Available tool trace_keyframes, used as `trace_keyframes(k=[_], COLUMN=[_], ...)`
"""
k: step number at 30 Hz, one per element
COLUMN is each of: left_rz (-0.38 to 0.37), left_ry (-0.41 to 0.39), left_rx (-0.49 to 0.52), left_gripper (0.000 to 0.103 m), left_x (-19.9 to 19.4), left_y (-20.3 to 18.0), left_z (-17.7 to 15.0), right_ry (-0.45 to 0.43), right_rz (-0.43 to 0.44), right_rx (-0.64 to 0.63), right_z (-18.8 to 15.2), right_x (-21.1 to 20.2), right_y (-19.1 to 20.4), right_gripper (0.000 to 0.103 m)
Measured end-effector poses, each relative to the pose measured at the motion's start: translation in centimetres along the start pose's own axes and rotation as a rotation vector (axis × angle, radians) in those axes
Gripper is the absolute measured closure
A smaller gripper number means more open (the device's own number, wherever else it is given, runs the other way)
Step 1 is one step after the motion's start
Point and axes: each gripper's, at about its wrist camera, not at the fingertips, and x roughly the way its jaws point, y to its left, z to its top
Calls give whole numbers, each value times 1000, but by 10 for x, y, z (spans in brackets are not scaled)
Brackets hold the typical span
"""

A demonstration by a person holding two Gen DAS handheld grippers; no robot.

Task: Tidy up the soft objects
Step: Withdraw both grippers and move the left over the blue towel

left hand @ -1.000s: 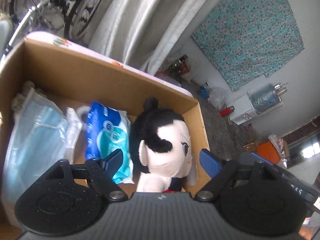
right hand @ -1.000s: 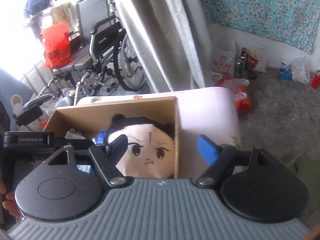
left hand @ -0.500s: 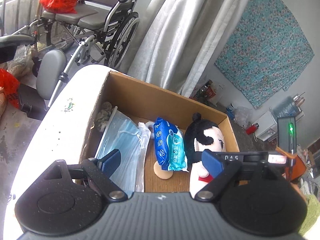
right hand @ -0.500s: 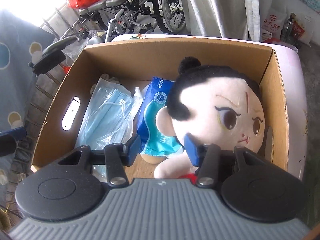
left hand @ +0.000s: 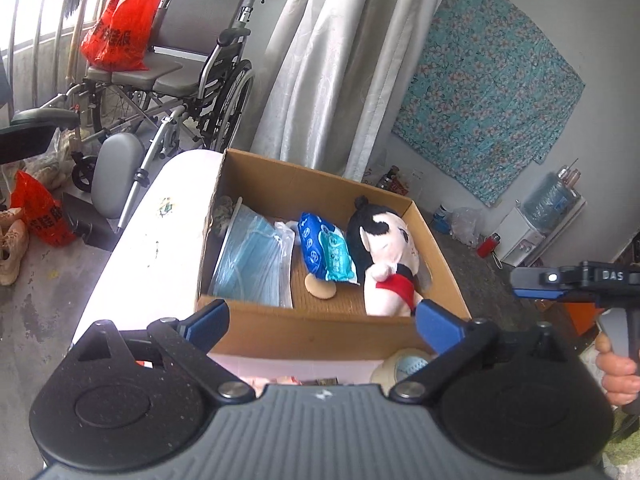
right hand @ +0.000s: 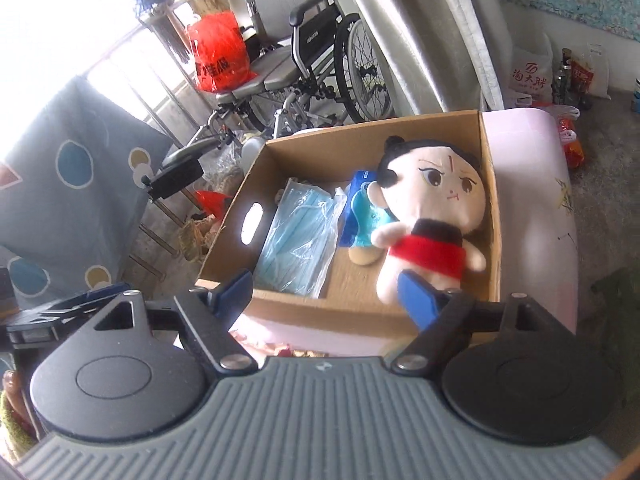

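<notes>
A cardboard box stands on a pink table. In it lie a plush doll with black hair and red top, a blue wipes pack, a bag of blue face masks and a beige puff. My left gripper is open and empty, above the box's near wall. My right gripper is open and empty, near the box's front; its body shows in the left wrist view.
A tape roll lies on the table in front of the box. A wheelchair with a red bag stands behind, beside a grey curtain. Bottles and bags sit on the floor at the right.
Both grippers have pulled back and up away from the box, so the whole box shows. The doll lies in the box, free of both grippers. The right gripper has opened wider.
</notes>
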Motion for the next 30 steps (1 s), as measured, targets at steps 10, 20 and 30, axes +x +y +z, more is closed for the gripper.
trace_keyframes(k=[10,20,30], left_rz=[-9,-22,58], left_ry=[96,191,237], left_rx=[31,249,563], left_gripper=[0,1,5], left_x=[-40,-14,55], left_y=[-5,-54,-102], left_z=[-104,-181,-183], right_ry=[-75,29,8], right_rz=[2,-110,-132], right_rx=[185,312,382], right_z=[-158,-264,-249], right_x=[-78,-20,11], right_y=[-9,-22,-58], right_gripper=[19,19,19])
